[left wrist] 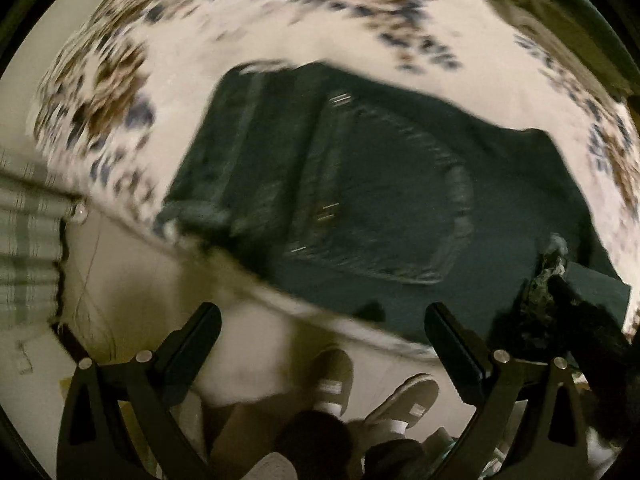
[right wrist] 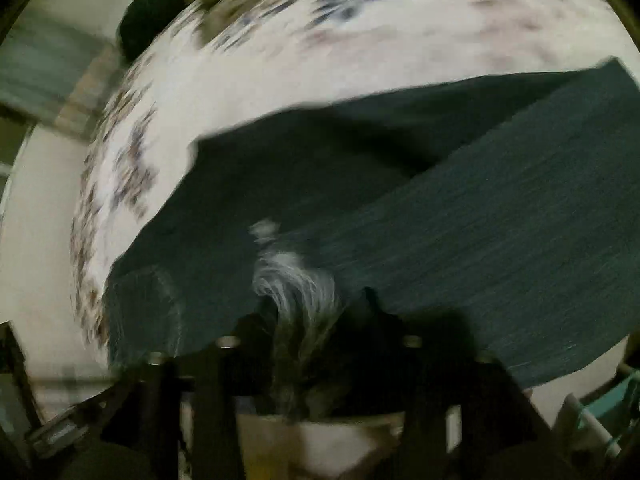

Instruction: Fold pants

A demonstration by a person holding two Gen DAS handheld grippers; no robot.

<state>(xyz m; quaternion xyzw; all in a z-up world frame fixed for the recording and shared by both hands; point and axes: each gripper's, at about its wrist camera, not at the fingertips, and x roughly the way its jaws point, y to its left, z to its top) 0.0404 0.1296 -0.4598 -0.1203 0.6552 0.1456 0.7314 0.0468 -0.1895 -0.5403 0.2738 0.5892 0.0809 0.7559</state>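
- Dark denim: one pair of jeans is seen spread on a floral bedsheet, one back pocket up.
- Left gripper: jaws wide apart, nothing between them, near the bed's edge.
- Right gripper: blurred and dark; jaw state cannot be told; frayed pale threads lie before it.
- Two pale shoes are seen on the floor.
- No writing can be read.

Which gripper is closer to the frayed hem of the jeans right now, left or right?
Right. The right gripper sits right at the frayed hem, threads trailing between its fingers. The left gripper hangs open over the bed edge, well aside from that hem.
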